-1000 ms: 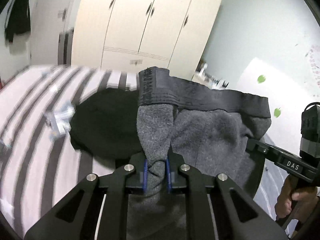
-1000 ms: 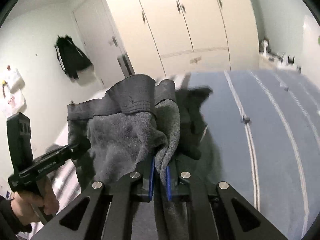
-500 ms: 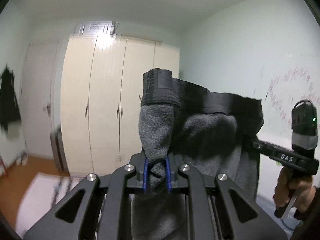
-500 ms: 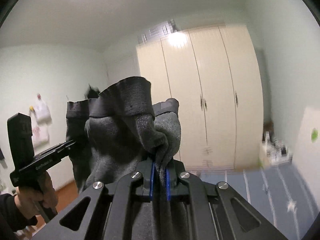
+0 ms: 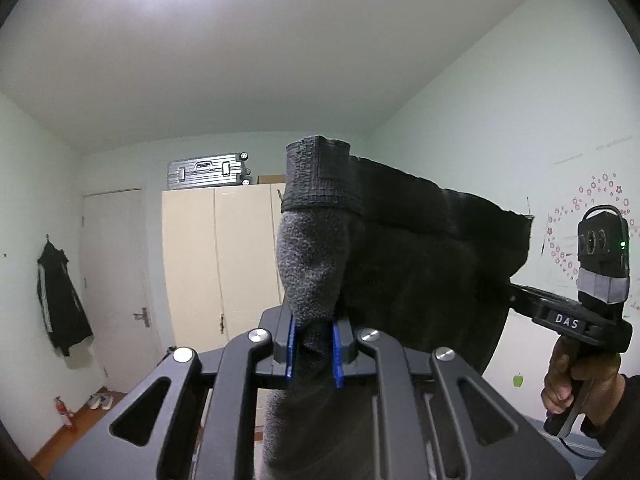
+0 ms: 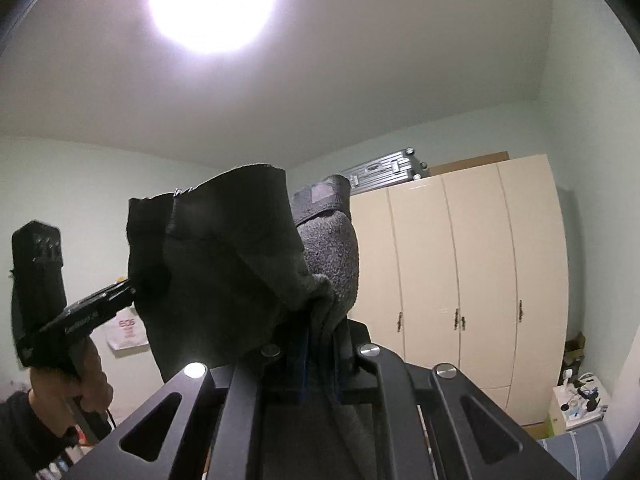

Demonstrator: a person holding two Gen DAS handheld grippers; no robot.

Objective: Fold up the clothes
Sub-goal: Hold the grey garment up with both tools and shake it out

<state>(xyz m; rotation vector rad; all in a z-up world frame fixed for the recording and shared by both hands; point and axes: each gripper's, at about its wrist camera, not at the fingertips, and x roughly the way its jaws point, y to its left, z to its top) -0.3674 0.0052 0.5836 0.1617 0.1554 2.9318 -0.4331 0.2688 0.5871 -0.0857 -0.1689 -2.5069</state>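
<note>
A dark grey fleece garment [image 5: 400, 264] with a black ribbed waistband hangs stretched between both grippers, held high in the air. My left gripper [image 5: 313, 354] is shut on one end of the waistband. My right gripper [image 6: 320, 354] is shut on the other end; the garment [image 6: 240, 280] bunches above its fingers. In the left wrist view the right gripper's body shows at the far right, in a hand. In the right wrist view the left gripper's body shows at the far left. The garment's lower part is hidden below both views.
A cream wardrobe [image 5: 216, 264] with a silver suitcase [image 5: 208, 170] on top stands ahead; it also shows in the right wrist view [image 6: 472, 280]. A black jacket [image 5: 60, 304] hangs by a white door. A ceiling lamp [image 6: 212, 0] glares overhead. A bed corner [image 6: 576, 452] shows low right.
Both grippers have risen and tilted upward with the garment; the striped bed has dropped out of sight and the ceiling now fills the views. Both grips are unchanged.
</note>
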